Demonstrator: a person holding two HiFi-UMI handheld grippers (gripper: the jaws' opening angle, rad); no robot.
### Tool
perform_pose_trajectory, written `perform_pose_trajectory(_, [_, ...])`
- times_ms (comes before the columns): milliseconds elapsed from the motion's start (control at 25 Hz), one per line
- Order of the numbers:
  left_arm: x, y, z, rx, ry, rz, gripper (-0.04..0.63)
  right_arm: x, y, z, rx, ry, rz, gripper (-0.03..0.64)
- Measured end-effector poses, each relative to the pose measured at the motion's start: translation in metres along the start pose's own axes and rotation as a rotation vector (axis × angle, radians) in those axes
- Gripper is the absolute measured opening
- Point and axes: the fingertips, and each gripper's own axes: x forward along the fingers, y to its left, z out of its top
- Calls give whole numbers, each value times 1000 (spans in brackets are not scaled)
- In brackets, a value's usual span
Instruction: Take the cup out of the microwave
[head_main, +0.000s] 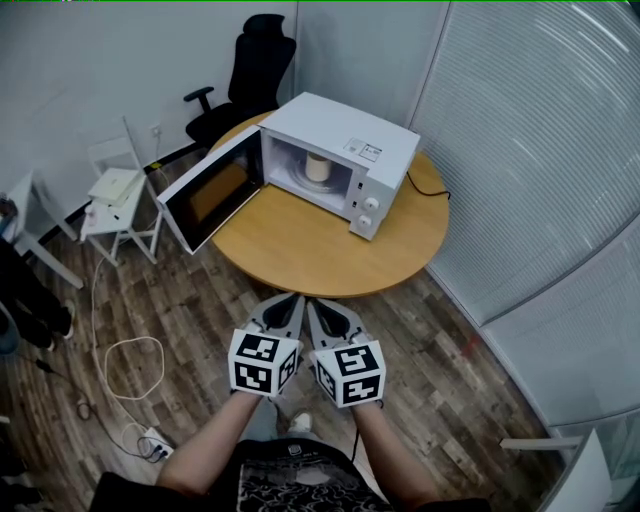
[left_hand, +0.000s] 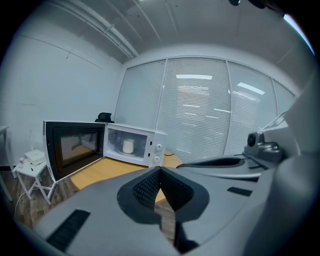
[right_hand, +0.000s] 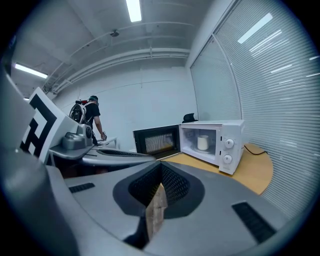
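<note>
A white microwave (head_main: 345, 150) stands on a round wooden table (head_main: 300, 250), its door (head_main: 210, 192) swung wide open to the left. A pale cup (head_main: 318, 167) stands upright inside on the turntable; it also shows as the cup (left_hand: 128, 146) in the left gripper view and the cup (right_hand: 202, 143) in the right gripper view. My left gripper (head_main: 290, 302) and right gripper (head_main: 322, 306) hover side by side off the table's near edge, well short of the microwave. Both point toward it, jaws shut and empty, as the left gripper (left_hand: 160, 172) and right gripper (right_hand: 161, 170) show close up.
A black office chair (head_main: 250, 75) stands behind the table. A small white side table (head_main: 118, 195) with papers is at the left. A white cable and power strip (head_main: 150, 440) lie on the wood floor. Blinded glass walls (head_main: 540, 150) curve along the right. A person (right_hand: 92, 117) stands far back.
</note>
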Motion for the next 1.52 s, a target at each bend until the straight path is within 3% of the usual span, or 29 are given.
perform_pose_trajectory(360, [35,13,10,3,-2,-17,9,27,-27,9,-2,-2,-17,15])
perform_pose_trajectory(800, [95,61,32,5,16,-52,9,97,-59,27,8,21,-47,15])
perform_pose_trajectory(1520, [190,149,76,8,45,-189,9,217,-107,72,34,51,-180,15])
